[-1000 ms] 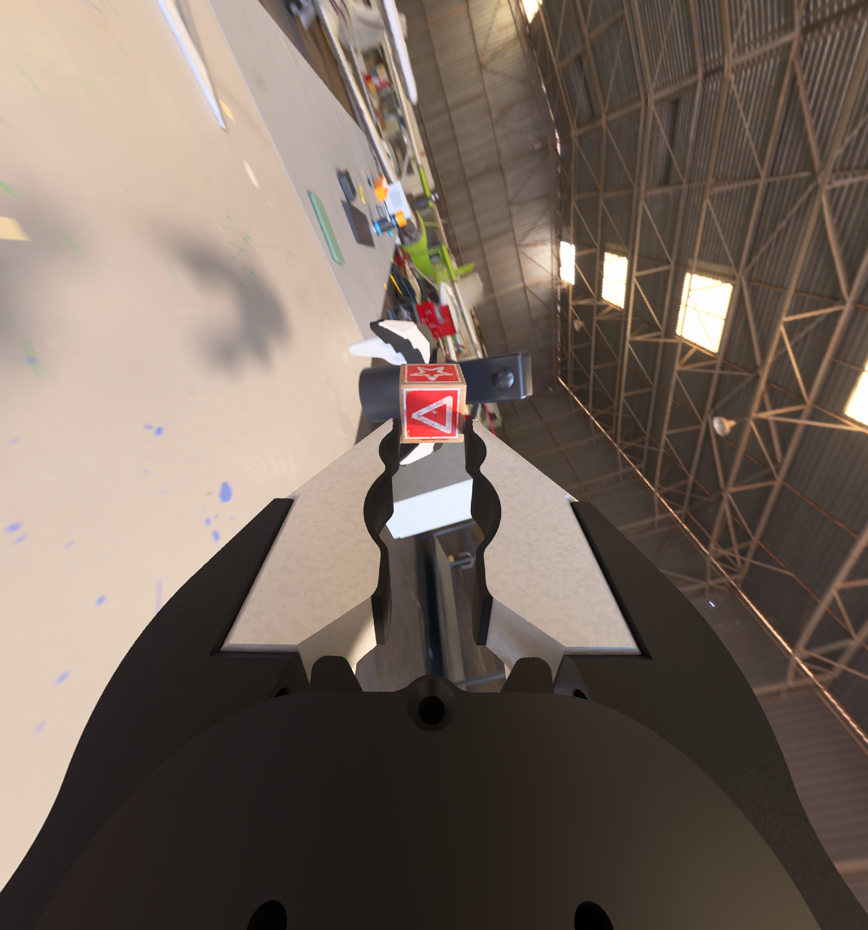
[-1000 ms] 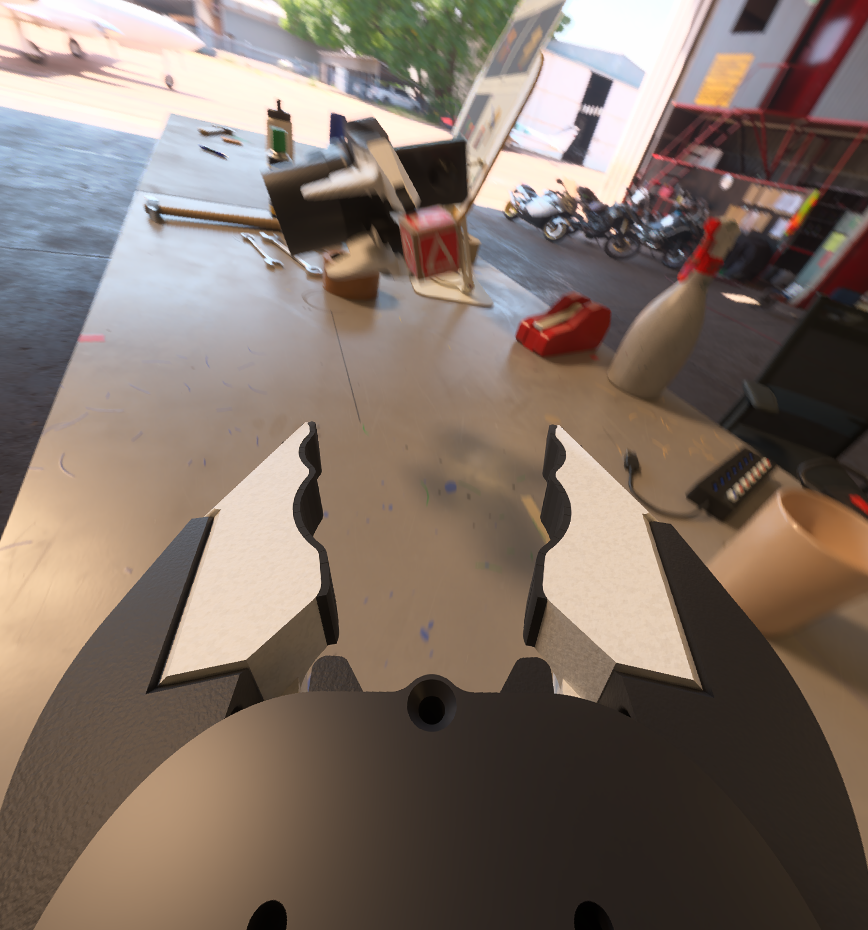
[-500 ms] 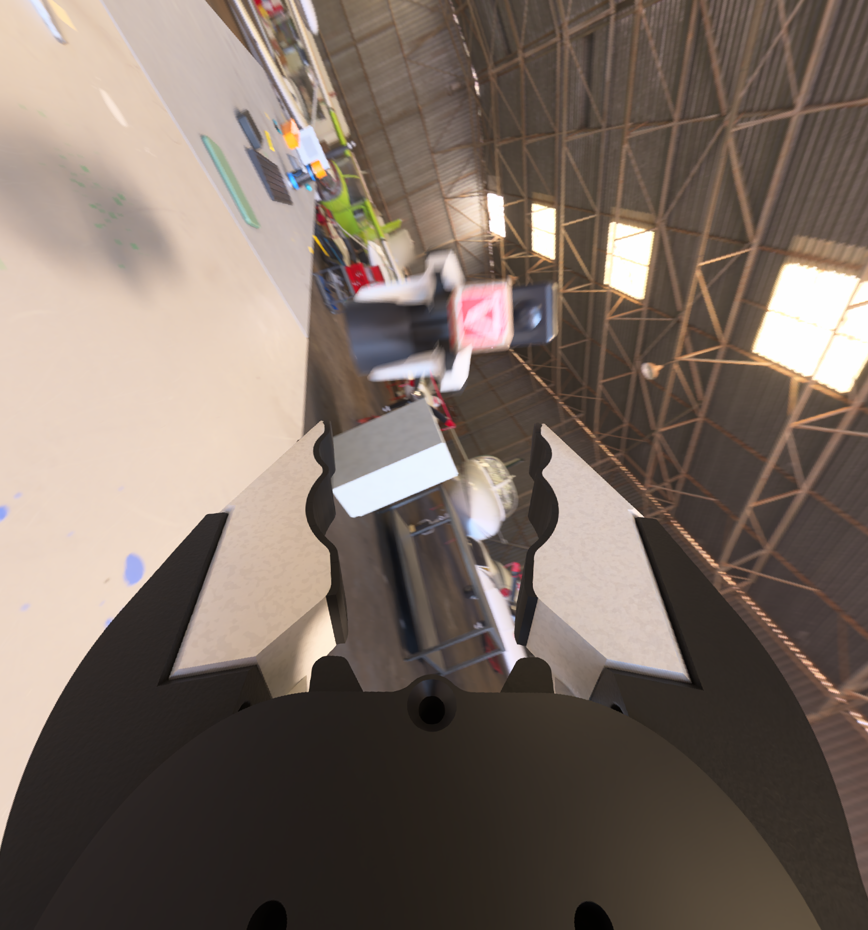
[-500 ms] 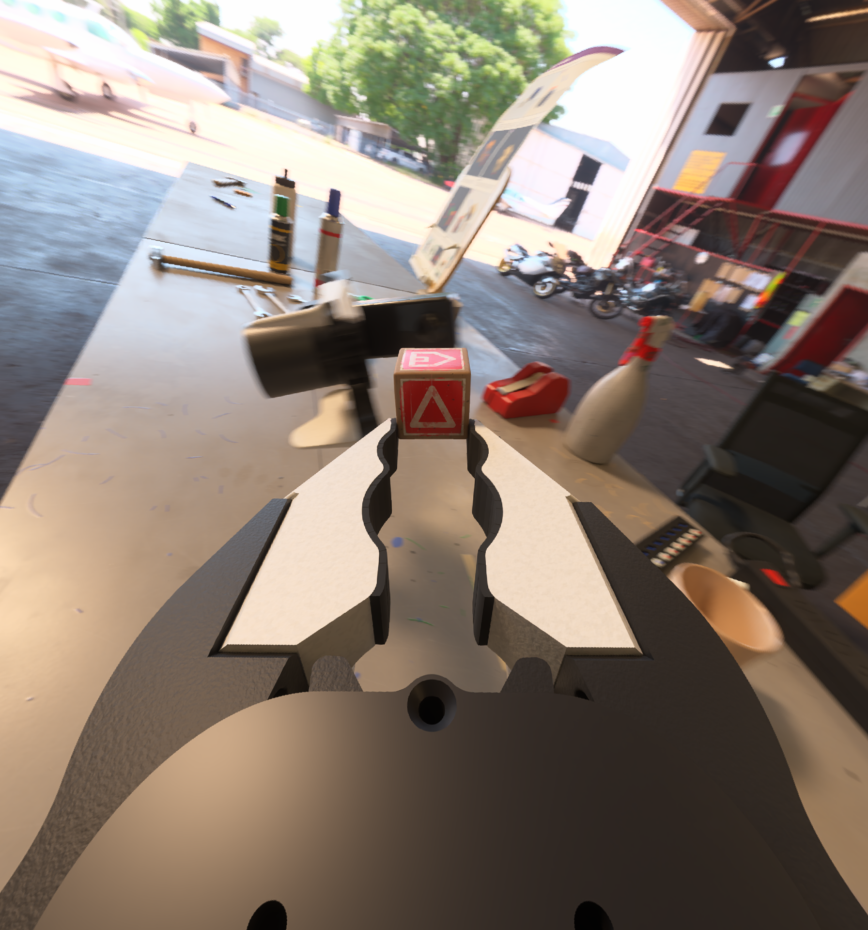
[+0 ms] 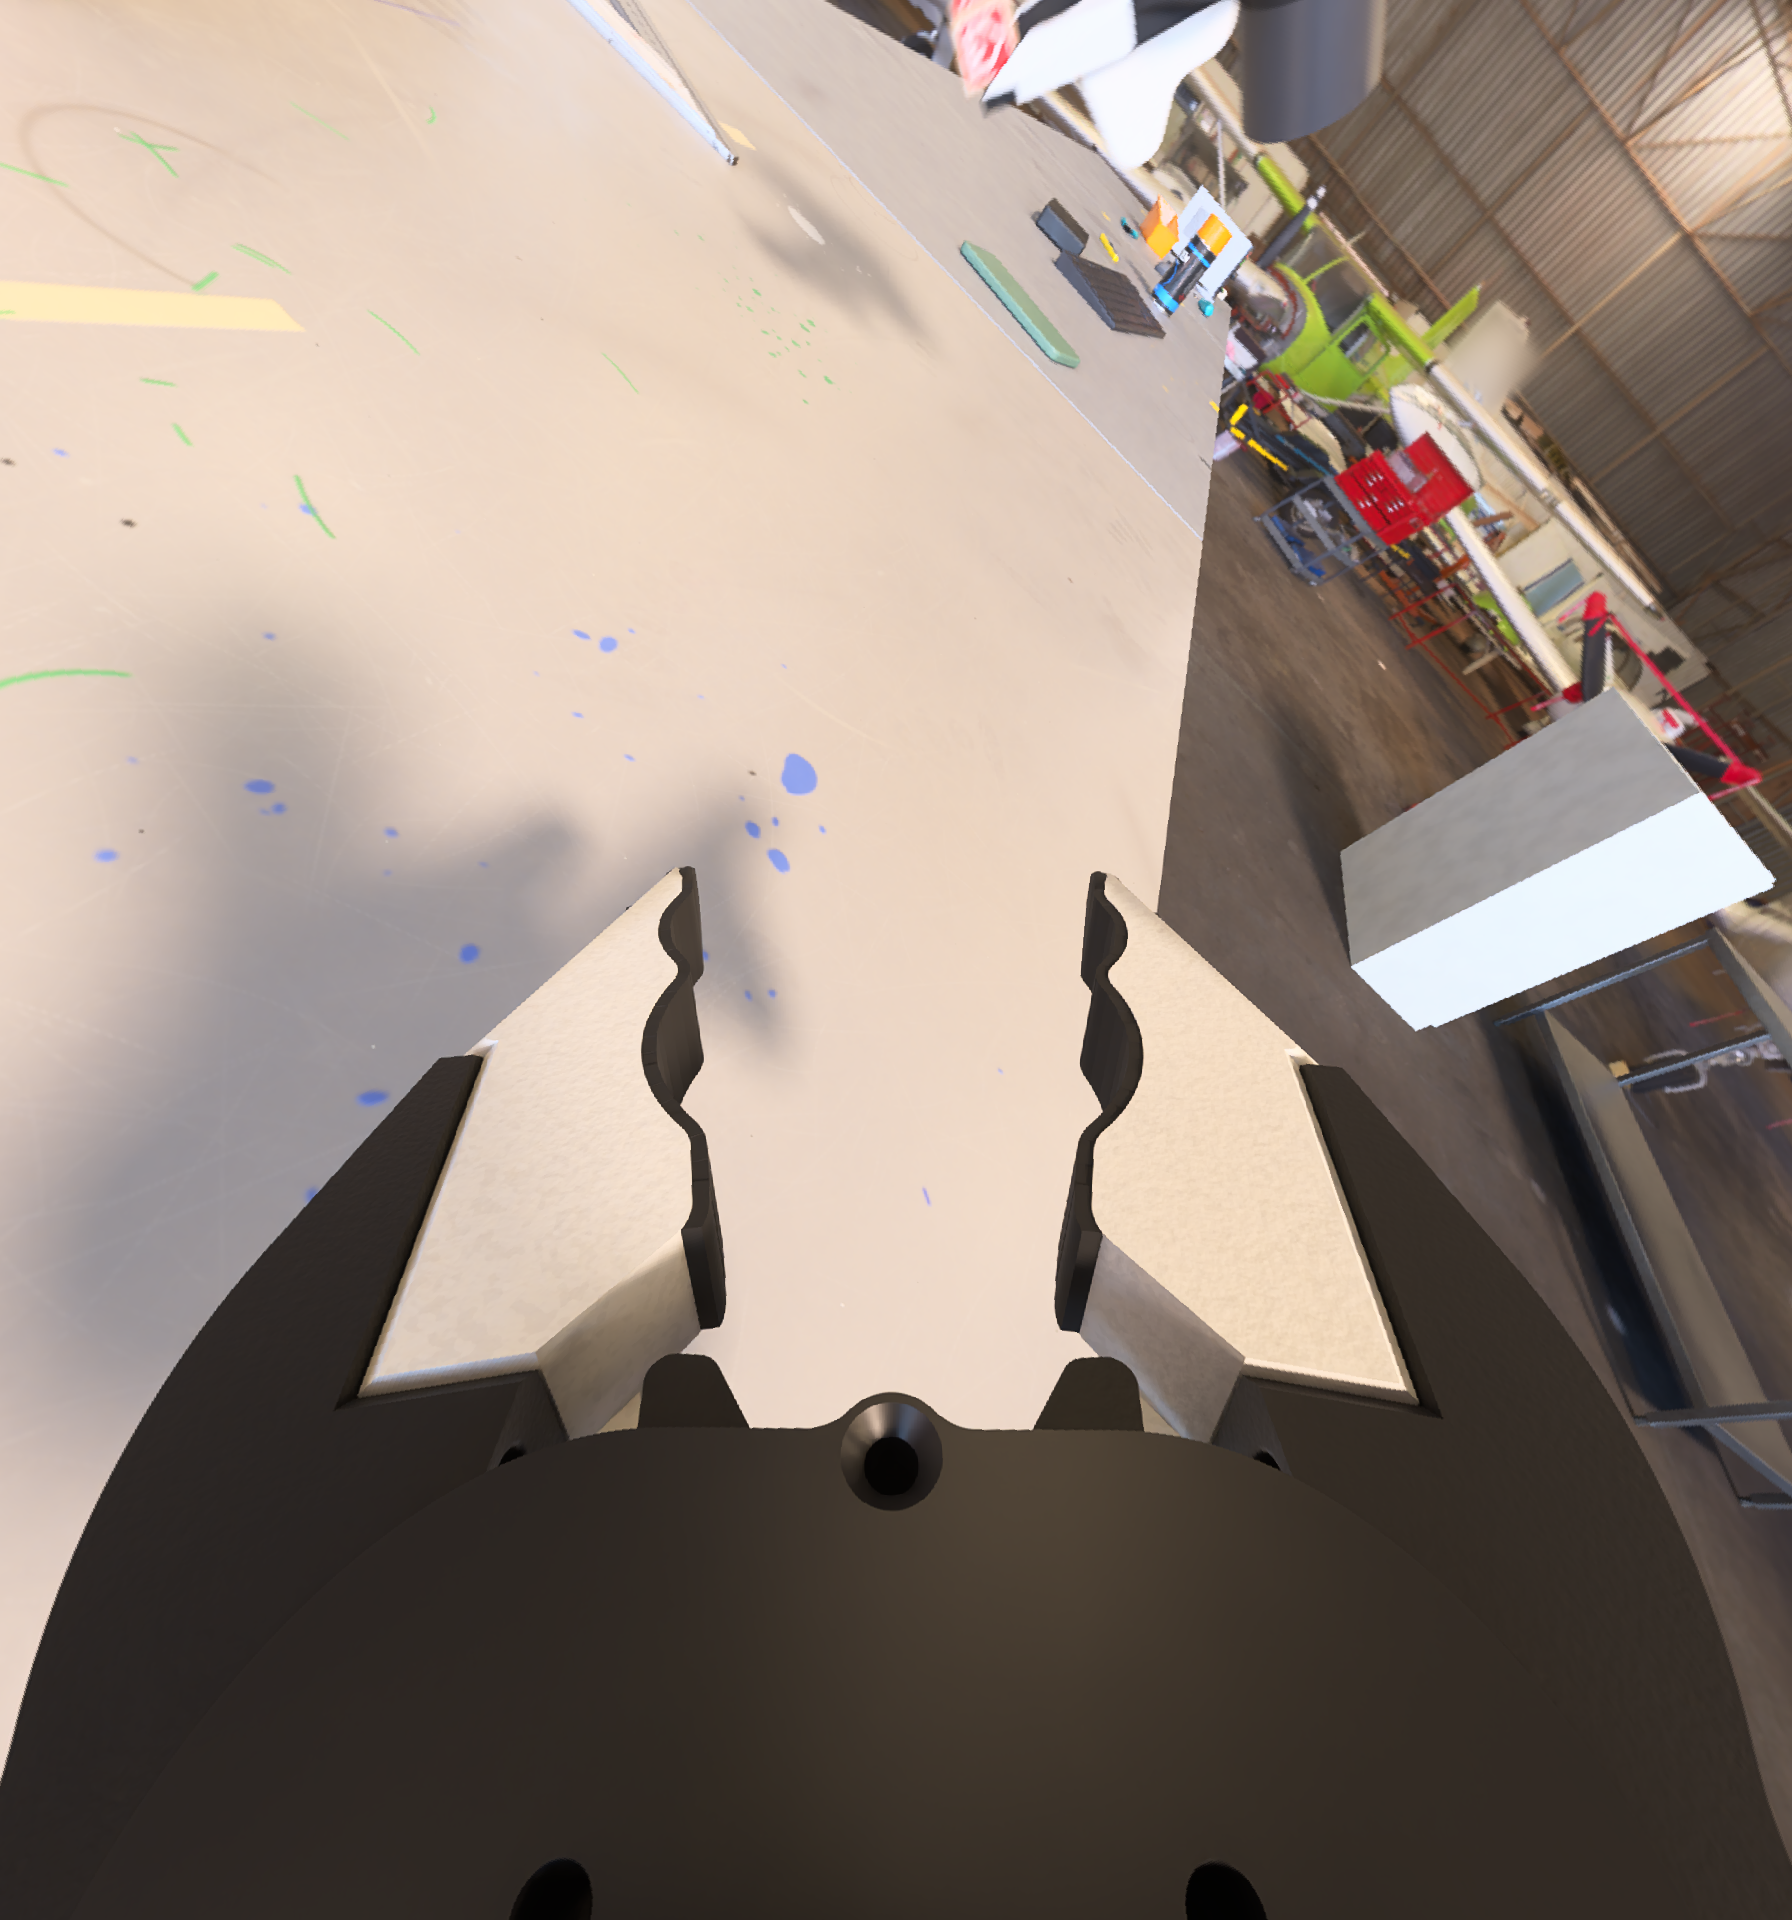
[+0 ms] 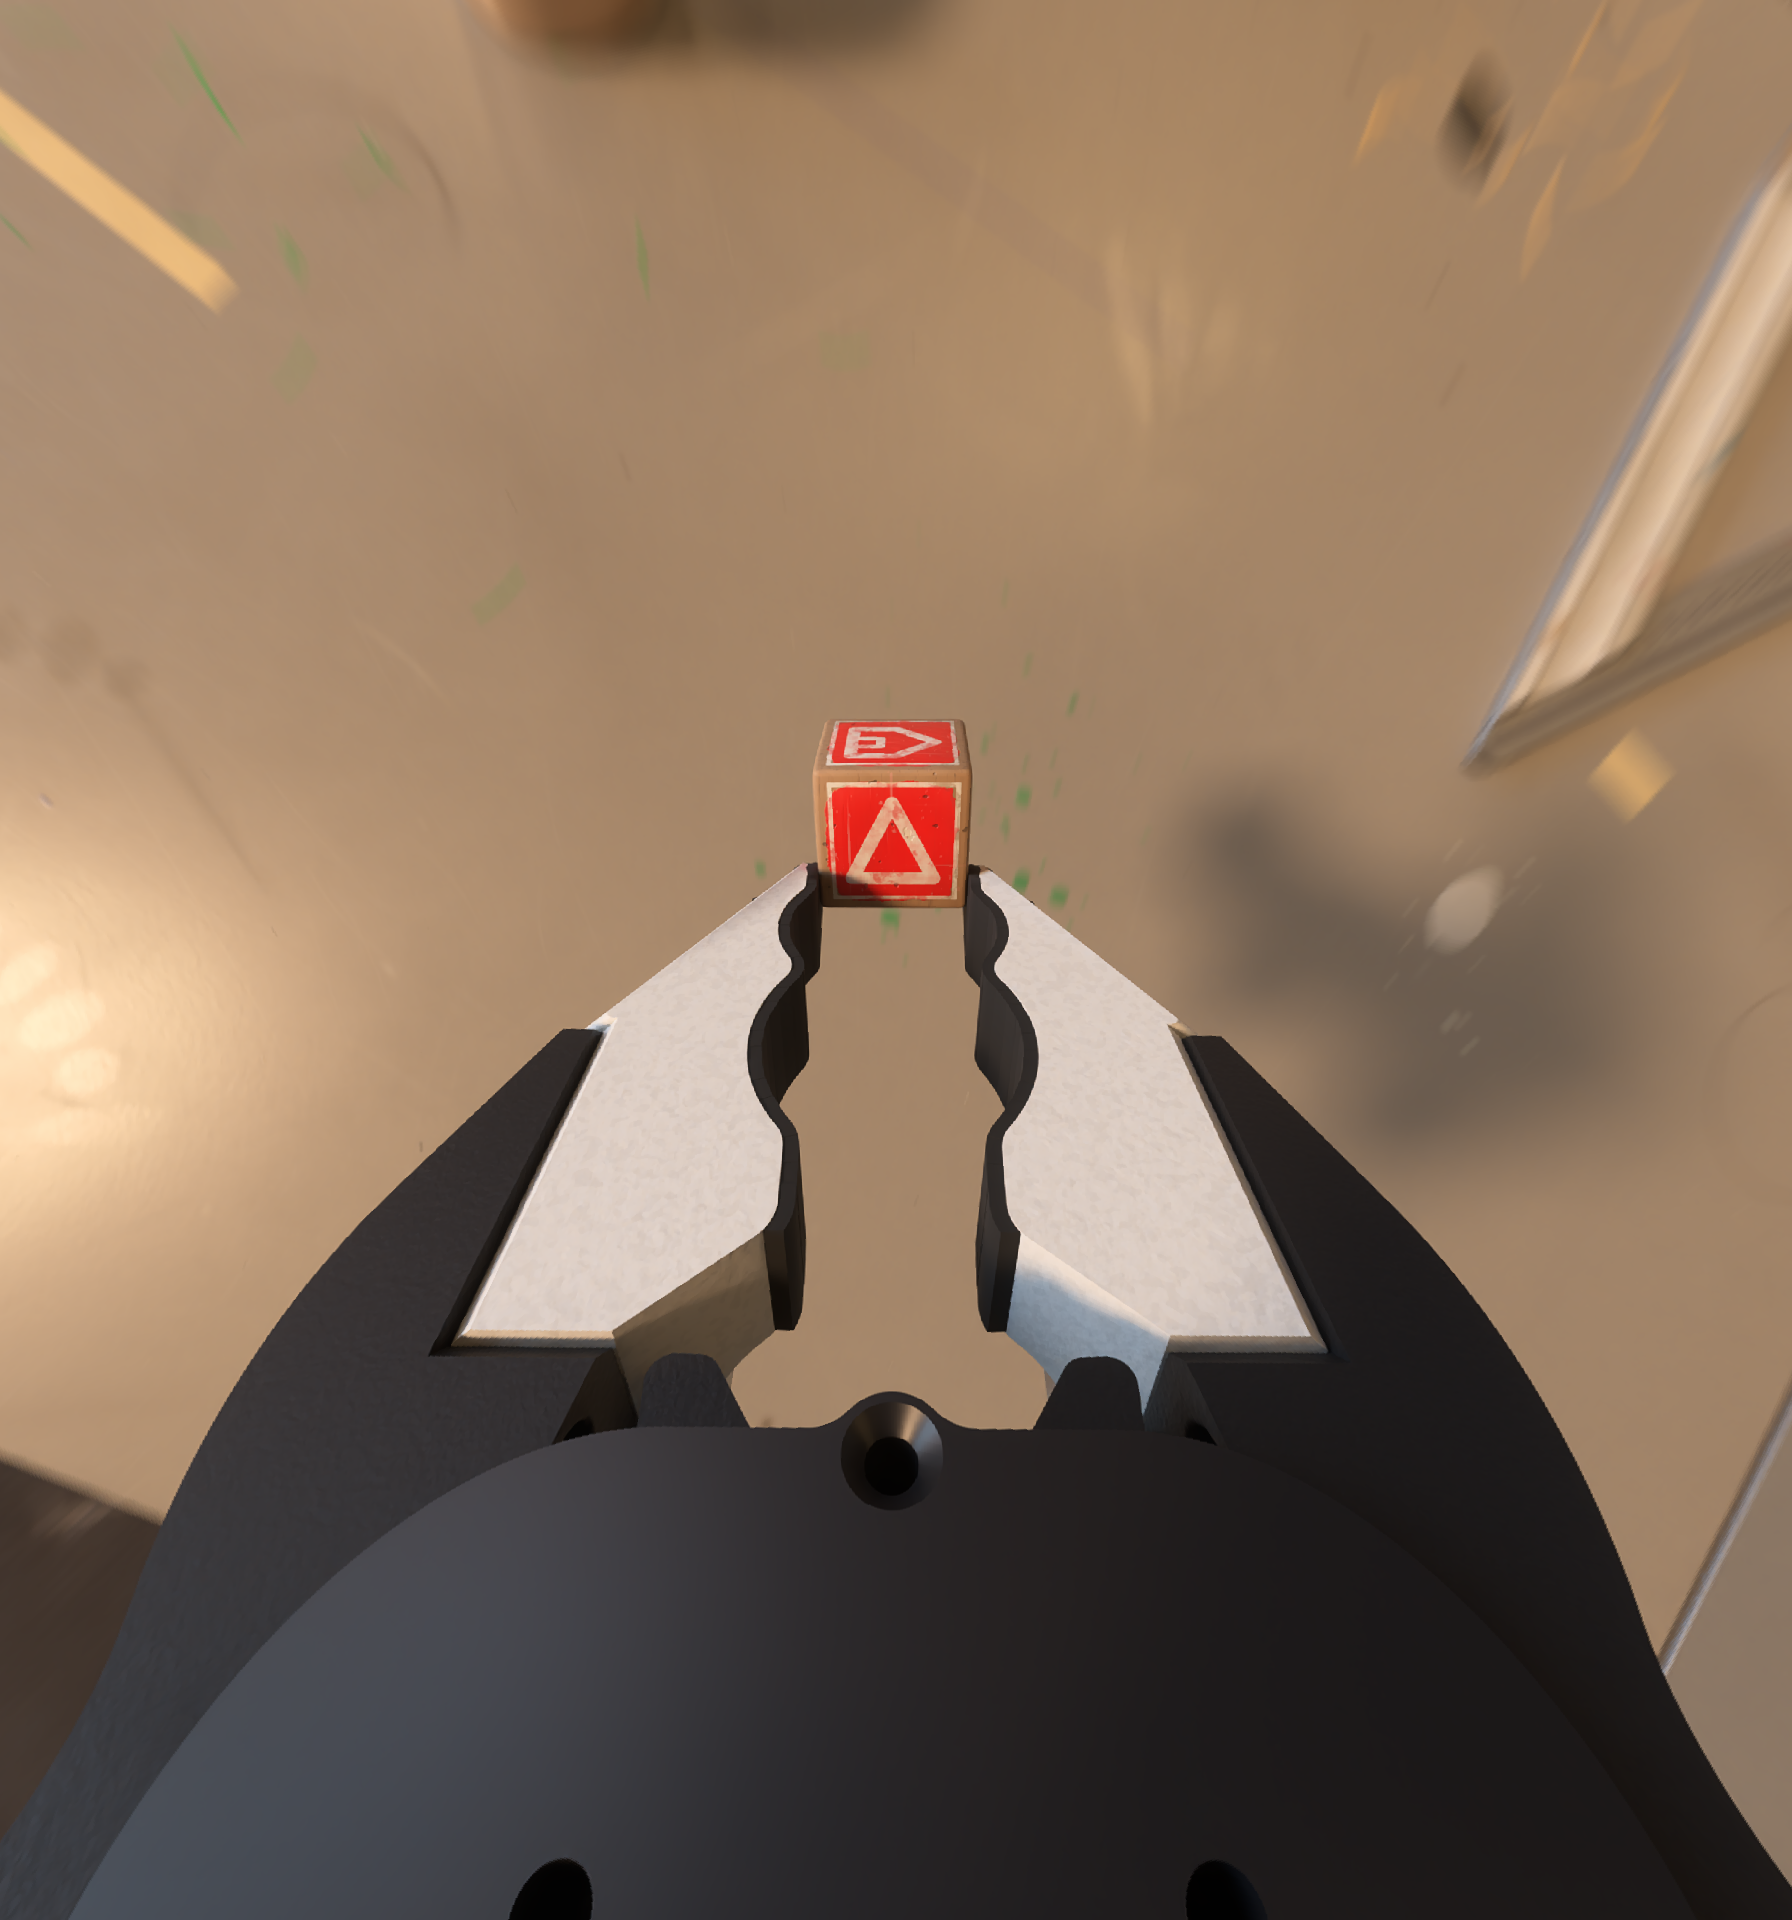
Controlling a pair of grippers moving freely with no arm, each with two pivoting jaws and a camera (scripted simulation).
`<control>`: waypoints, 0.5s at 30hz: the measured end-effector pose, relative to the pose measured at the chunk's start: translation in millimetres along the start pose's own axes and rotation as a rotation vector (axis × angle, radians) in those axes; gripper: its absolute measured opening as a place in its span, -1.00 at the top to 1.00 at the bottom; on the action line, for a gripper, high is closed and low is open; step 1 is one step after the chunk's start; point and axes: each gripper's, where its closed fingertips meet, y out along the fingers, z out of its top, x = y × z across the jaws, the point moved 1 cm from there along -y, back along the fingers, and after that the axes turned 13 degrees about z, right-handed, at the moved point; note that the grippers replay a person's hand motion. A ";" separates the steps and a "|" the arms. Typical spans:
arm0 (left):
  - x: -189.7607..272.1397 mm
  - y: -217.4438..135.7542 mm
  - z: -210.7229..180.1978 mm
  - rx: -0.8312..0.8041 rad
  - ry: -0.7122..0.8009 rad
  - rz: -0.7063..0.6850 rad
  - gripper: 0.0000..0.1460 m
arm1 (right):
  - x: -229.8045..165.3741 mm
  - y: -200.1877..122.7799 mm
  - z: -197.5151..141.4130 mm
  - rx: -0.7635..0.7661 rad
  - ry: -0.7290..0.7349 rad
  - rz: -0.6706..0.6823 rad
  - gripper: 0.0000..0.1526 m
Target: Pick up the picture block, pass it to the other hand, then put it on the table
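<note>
Right hand-held gripper (image 6: pixel 892 883) clamps the picture block (image 6: pixel 892 816) at the very fingertips, above the tan surface (image 6: pixel 559 571) w/ the camera looking down on it. Left hand-held gripper (image 5: pixel 890 883) is spread wide & empty, well apart. Step in hand, I judge: set-down. Tip grip is shallow — lower slowly, keep the block's bottom face level, touch the surface before spreading the fingers, then back straight off so it doesn't tip.
</note>
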 end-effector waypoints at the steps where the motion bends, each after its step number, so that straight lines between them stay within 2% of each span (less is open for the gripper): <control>1: -0.1 1.1 0.3 -0.001 0.007 -0.005 -0.02 | 5.6 12.2 -14.0 -0.076 0.056 0.023 0.65; 3: 0.3 3.7 -0.9 -0.007 0.004 -0.011 0.02 | 12.6 35.2 -38.4 -0.213 0.136 0.068 0.65; 7: 4.2 7.8 -7.5 -0.035 -0.006 -0.034 0.14 | 27.3 67.4 -72.3 -0.422 0.207 0.038 0.65; 11: 7.8 9.8 -9.6 -0.049 0.011 -0.044 0.26 | 34.5 83.8 -88.4 -0.529 0.236 0.010 0.65; 15: 7.7 9.0 -11.0 -0.055 0.008 -0.052 0.26 | 36.1 91.5 -99.7 -0.614 0.223 -0.013 0.65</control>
